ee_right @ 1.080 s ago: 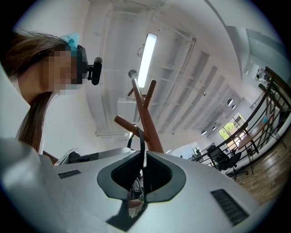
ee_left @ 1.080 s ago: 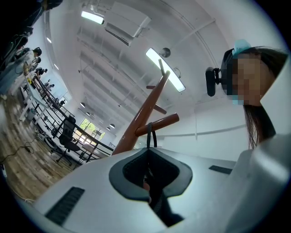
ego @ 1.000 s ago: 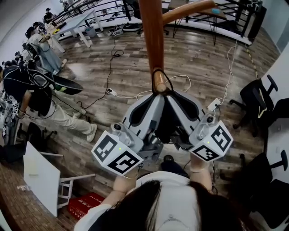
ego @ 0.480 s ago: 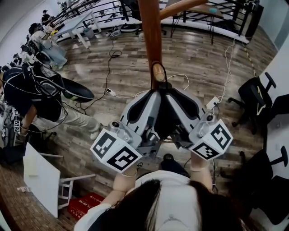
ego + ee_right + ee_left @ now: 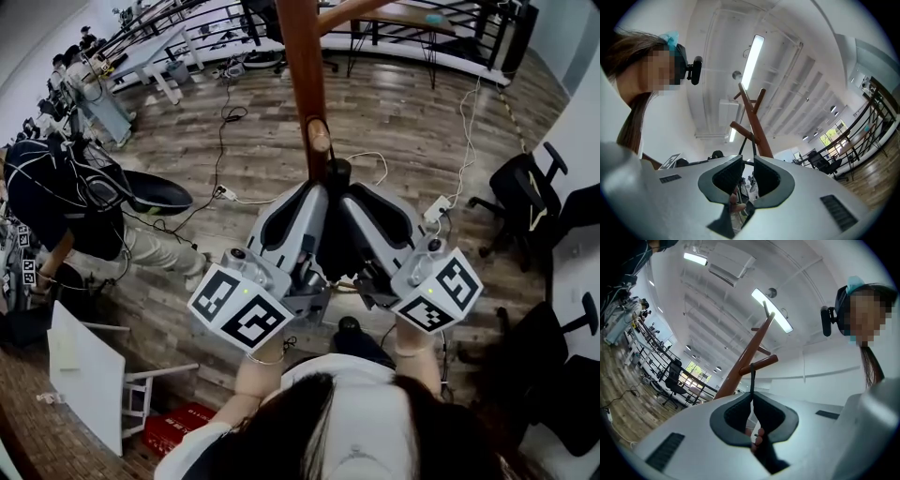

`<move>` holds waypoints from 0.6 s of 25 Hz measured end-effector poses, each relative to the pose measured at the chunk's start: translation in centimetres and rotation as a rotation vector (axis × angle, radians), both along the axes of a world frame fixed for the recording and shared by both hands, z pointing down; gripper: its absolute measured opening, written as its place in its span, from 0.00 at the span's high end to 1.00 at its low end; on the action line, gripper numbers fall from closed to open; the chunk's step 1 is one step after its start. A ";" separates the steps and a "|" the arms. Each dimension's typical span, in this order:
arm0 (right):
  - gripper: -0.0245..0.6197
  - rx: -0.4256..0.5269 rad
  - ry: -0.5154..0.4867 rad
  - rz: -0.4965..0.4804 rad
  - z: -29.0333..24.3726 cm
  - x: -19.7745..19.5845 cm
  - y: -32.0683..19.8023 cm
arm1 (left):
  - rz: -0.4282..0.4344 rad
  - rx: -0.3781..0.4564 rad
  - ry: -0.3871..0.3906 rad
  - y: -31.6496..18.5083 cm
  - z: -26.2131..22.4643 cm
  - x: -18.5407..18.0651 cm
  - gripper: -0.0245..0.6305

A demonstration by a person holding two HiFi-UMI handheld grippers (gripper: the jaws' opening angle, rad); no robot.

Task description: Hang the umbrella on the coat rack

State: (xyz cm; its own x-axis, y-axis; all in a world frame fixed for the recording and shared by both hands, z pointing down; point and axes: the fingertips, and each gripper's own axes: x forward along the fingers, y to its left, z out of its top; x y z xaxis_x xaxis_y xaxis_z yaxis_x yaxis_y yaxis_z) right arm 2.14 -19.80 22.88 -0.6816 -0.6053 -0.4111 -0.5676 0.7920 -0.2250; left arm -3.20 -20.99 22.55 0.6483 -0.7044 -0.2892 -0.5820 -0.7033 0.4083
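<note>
The wooden coat rack rises just ahead of me, and its trunk shows in the left gripper view. The umbrella's black strap hangs over a peg and runs straight down into my left gripper, which is shut on it. In the right gripper view the strap loop drops from a peg into my right gripper. Its tips stand a narrow gap apart, with a pinkish part of the umbrella between the pads lower down. The folded black umbrella sits between both grippers.
Wooden floor with trailing cables lies below. A person works at the left beside a white board. Black office chairs stand at the right, and desks and railings line the back.
The peg's end now sits higher above the grippers, and the umbrella's dark top shows under it. The strap loop seen round the peg earlier no longer shows in the head view.
</note>
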 end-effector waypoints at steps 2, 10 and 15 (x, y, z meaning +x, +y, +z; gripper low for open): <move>0.85 -0.001 0.002 0.000 0.1 0.0 0.3 | -0.005 -0.007 0.001 -0.1 0.2 -0.1 0.95; 0.85 -0.010 0.013 0.019 0.9 0.6 2.2 | -0.004 -0.026 0.006 1.4 1.5 0.1 0.95; 0.85 -0.016 0.022 0.036 1.3 0.3 3.5 | 0.002 -0.032 0.014 2.8 1.9 -0.2 0.95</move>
State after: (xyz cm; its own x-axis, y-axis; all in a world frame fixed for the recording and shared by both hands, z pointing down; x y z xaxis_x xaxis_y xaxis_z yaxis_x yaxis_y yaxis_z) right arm 2.49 -16.26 24.22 -0.6680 -0.6359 -0.3864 -0.6007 0.7673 -0.2244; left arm -3.37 -18.21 24.49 0.6456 -0.7120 -0.2759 -0.5746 -0.6910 0.4386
